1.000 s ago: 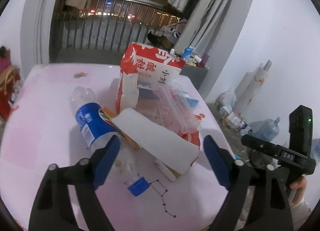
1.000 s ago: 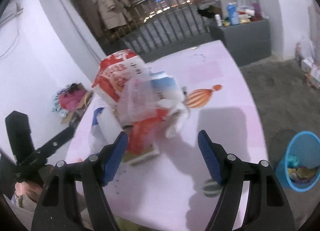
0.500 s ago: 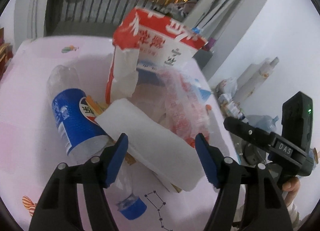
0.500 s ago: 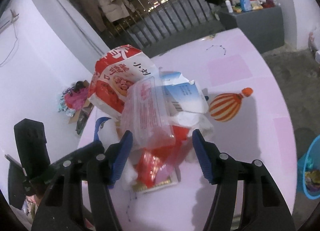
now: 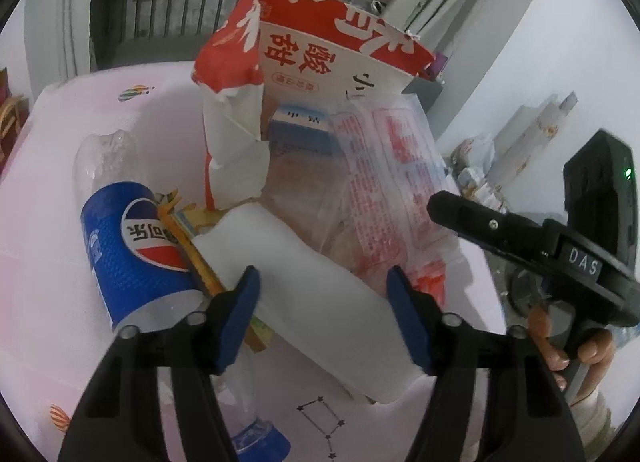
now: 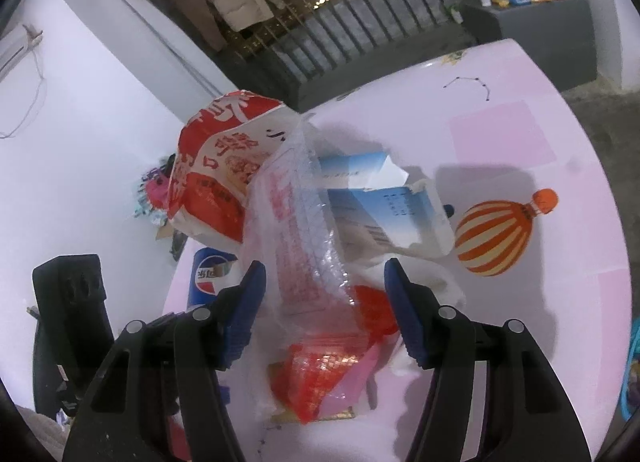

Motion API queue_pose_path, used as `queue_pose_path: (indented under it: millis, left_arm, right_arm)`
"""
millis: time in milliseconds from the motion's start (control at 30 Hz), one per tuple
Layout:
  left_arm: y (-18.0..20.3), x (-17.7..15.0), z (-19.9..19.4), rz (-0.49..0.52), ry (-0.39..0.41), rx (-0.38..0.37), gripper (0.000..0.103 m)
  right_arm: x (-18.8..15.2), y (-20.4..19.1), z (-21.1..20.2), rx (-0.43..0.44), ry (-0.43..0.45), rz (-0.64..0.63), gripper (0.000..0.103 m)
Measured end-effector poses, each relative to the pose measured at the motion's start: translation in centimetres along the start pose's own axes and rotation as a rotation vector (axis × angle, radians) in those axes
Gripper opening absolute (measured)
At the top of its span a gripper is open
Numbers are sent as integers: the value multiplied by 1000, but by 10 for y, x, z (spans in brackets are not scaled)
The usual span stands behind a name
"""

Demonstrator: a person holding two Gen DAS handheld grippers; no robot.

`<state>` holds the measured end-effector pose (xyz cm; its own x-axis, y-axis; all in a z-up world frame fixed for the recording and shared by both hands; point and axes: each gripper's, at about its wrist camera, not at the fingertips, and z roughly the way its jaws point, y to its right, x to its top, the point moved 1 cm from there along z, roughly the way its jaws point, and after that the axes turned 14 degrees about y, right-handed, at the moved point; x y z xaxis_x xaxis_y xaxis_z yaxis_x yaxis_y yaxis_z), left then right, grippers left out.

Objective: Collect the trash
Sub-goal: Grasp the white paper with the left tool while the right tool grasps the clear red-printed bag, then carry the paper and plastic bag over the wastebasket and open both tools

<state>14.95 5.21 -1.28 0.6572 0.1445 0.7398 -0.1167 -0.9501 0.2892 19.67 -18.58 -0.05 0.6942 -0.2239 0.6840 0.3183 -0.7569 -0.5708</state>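
Note:
A pile of trash lies on the pink table (image 5: 48, 302). It holds a red and white snack bag (image 5: 320, 42), a crushed Pepsi bottle (image 5: 132, 246), a white folded sheet (image 5: 320, 302), a clear printed plastic wrapper (image 5: 392, 174) and a blue and white carton (image 6: 384, 198). My left gripper (image 5: 324, 318) is open, its jaws on either side of the white sheet. My right gripper (image 6: 326, 310) is open around the clear wrapper (image 6: 300, 238), above red wrappers (image 6: 320, 374). The right gripper's body also shows in the left wrist view (image 5: 560, 258).
A blue bottle cap (image 5: 256, 438) lies near the table's front edge. A blue bin (image 6: 632, 374) stands on the floor to the right of the table. Railing, hanging coats and a grey cabinet (image 6: 532, 22) with bottles stand behind. Clutter lies on the floor (image 5: 480, 174).
Both grippers have moved in close to the pile. The left jaws now flank the white sheet; the right jaws now flank the clear wrapper. Both stay open.

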Motion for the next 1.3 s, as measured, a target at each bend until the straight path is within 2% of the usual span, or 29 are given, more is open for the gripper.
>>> queue_pose_path:
  millis: [267, 533, 633, 1300]
  left_arm:
    - [-1, -4, -2, 48, -4, 17, 27]
    - [-7, -1, -7, 49, 28, 7, 4]
    - [-9, -2, -13, 46, 51, 4, 1]
    - [2, 22, -80, 75, 252, -53, 0]
  right_arm:
    - [2, -5, -5, 32, -4, 3, 22]
    - [3, -9, -13, 80, 5, 18, 6]
    - [3, -12, -17, 95, 11, 19, 4]
    - [8, -20, -66, 165, 121, 7, 1]
